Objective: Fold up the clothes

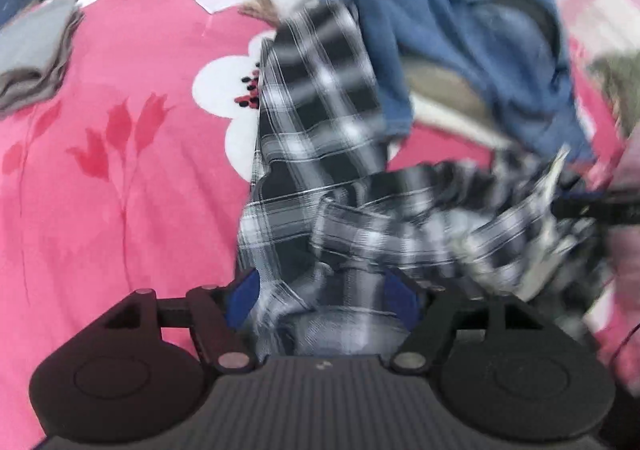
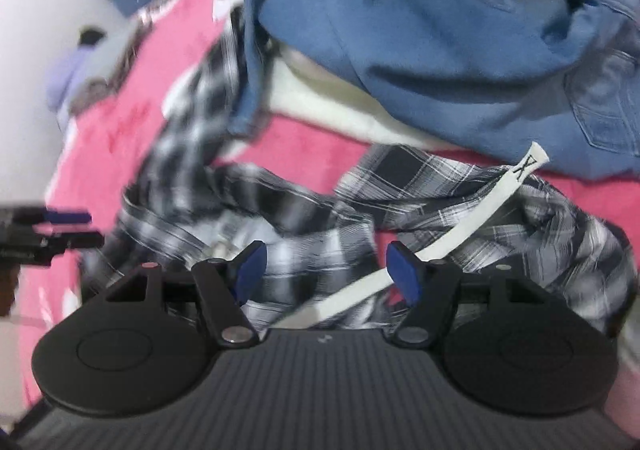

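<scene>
Left claw: our left gripper (image 1: 324, 286) has its blue pads (image 1: 246, 290) spread apart; plaid cloth lies bunched between them and over the nearer pad, and we cannot tell whether either pad presses on it.
Right claw: our right gripper (image 2: 326, 270) also stands with its pads (image 2: 404, 270) apart; a white label strip (image 2: 452, 234) crosses the gap and passes close by one pad, with plaid cloth under both, and nothing is clamped.
Other claw seen: from the right wrist, the left gripper shows at the picture's left edge, just beside the shirt's crumpled end.
Shirt: we see the black-and-white plaid shirt (image 1: 316, 121) crumpled on the bed, near its middle and touching the heap of clothes.
Long axis: from the left wrist, one long part runs away from the claw toward the heap, while a second bunched part runs off toward the right gripper; the view is blurred, so we cannot say which end is the collar.
Heap: blue jeans (image 2: 440, 29) lie on top of a cream garment (image 2: 320, 97), just beyond the shirt and overlapping its far end.
Bed: a pink bedspread (image 1: 120, 169) with white flowers and red tulips carries everything.
Far corner: folded grey clothes (image 1: 32, 49) sit well apart from the shirt.
Room: a pale wall and a ribbed grey panel show beyond the bed.
</scene>
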Tool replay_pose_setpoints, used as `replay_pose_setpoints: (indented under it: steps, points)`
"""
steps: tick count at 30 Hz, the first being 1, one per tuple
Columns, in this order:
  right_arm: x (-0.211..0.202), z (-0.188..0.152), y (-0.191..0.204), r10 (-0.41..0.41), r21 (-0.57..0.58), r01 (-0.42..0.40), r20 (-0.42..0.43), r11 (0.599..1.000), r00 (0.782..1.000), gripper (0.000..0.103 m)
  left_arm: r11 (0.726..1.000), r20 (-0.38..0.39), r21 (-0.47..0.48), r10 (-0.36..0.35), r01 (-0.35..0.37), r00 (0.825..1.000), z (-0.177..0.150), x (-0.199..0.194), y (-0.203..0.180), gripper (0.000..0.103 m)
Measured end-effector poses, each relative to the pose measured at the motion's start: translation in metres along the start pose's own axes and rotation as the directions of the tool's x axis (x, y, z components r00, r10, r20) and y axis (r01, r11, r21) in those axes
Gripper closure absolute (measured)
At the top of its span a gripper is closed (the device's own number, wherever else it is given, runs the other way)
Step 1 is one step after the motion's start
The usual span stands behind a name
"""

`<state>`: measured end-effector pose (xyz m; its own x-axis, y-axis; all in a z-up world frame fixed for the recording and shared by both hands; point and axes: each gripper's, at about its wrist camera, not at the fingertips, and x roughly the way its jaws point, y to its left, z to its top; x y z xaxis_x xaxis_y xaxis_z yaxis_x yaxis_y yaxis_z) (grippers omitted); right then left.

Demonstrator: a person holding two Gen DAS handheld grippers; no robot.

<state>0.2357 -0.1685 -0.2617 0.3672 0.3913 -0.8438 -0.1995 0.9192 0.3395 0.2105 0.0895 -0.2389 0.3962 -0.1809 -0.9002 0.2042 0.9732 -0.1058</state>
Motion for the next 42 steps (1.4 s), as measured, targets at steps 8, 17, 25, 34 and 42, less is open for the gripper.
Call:
replay_pose_setpoints:
  steps: [8,17,25,34,42]
  points:
    - [0.01,0.006,0.013,-0.102,-0.155,0.096,-0.035,0.983,0.994,0.092,0.99,-0.011,0.142,-0.013,0.015,1.0,0.006,0.023,-0.02,0.089]
    - [-0.015,0.011,0.051,-0.004,-0.446,0.033,0.066,0.895,0.998,0.095,0.995,0.061,0.087,0.046,-0.051,0.997,0.002,-0.003,-0.008,0.09]
    - [0.062,0.008,0.126,0.091,-0.787,-0.212,-0.196,0.579,0.976,0.039,0.973,0.108,0.194,0.103,-0.123,0.989,0.002,-0.011,-0.017,0.09]
    - [0.066,-0.011,0.162,-0.037,-0.872,-0.122,-0.158,0.474,0.987,0.092,0.974,0.147,0.186,0.104,-0.131,0.984,-0.004,-0.02,-0.01,0.091]
    - [0.093,-0.001,0.176,-0.107,-0.853,0.044,-0.014,0.52,0.994,0.091,0.99,0.083,0.135,0.041,-0.052,0.996,0.012,-0.004,0.003,0.082]
